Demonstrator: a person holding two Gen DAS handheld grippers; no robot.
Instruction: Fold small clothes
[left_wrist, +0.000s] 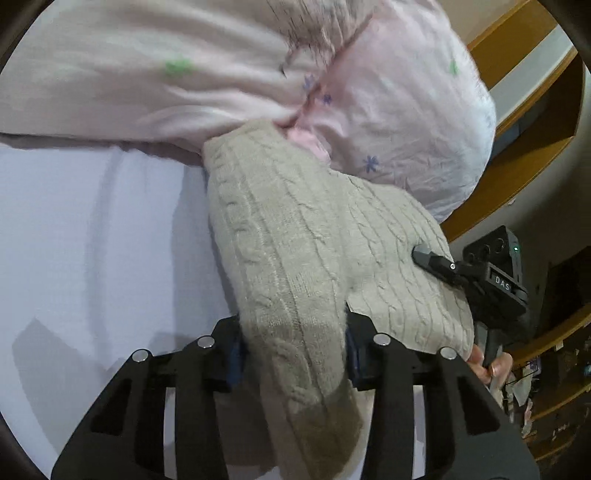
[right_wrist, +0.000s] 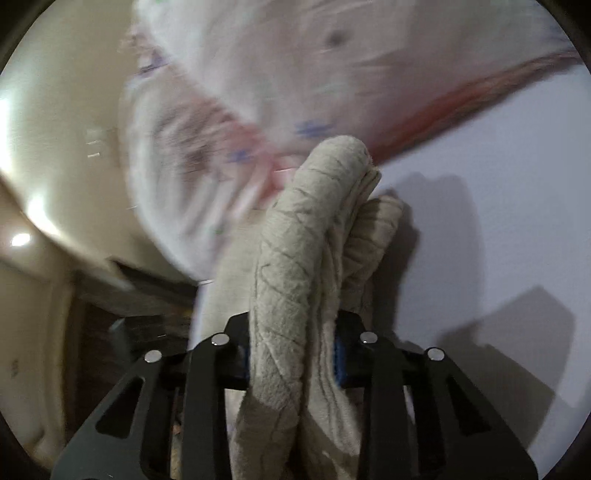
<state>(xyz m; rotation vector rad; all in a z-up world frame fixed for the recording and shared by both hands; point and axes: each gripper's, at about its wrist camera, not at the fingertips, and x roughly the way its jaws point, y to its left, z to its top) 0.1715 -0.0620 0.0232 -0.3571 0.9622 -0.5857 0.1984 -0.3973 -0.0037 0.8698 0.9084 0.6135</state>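
A beige cable-knit garment (left_wrist: 306, 254) is held up off the white surface (left_wrist: 92, 236) between both grippers. My left gripper (left_wrist: 293, 354) is shut on one bunched edge of it. My right gripper (right_wrist: 291, 354) is shut on another folded, bunched part of the same garment (right_wrist: 295, 266). In the left wrist view the right gripper's finger (left_wrist: 436, 262) shows at the garment's right edge. A pale pink garment with small flower prints (left_wrist: 399, 122) lies behind, touching the knit piece's far end.
The white surface (right_wrist: 498, 203) spreads under both grippers. Wooden shelving (left_wrist: 535, 110) stands to the right in the left wrist view. A cream wall (right_wrist: 48, 147) and dark furniture (right_wrist: 122, 295) show at the left of the blurred right wrist view.
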